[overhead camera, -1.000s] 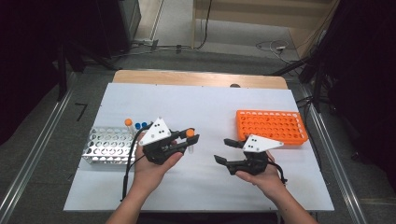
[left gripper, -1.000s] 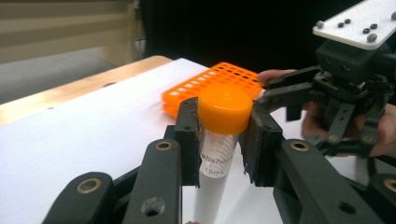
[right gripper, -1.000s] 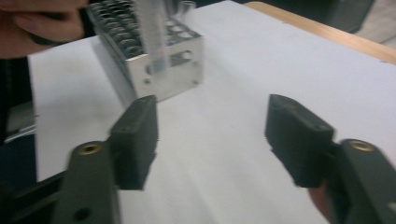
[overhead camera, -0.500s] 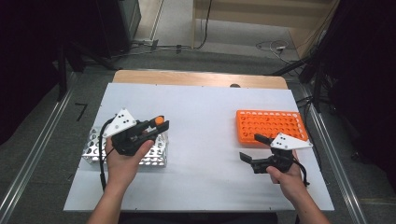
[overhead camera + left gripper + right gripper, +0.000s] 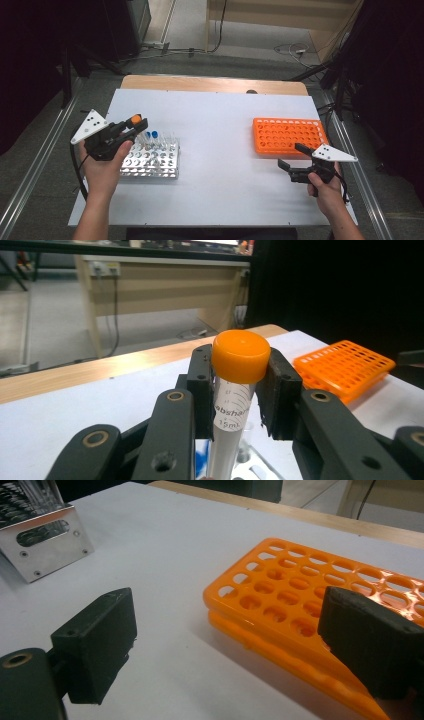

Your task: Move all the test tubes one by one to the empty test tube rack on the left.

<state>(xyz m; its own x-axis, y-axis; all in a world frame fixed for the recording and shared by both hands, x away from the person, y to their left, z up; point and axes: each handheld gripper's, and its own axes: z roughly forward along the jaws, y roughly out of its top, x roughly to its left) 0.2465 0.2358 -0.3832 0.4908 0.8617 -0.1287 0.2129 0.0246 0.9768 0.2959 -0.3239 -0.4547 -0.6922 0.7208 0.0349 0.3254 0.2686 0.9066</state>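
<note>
High view showed the left gripper at the frame's left, squeezing an orange-capped tube over the metal rack. It was not yet in a hole. Two blue-capped tubes stood there. The right gripper was spread wide, holding nothing, beside the orange rack.

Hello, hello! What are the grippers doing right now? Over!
Left gripper shut on orange-capped tube, over metal rack. Right gripper open, empty, beside orange rack. Blue-capped tubes stand in metal rack. Over.
</note>
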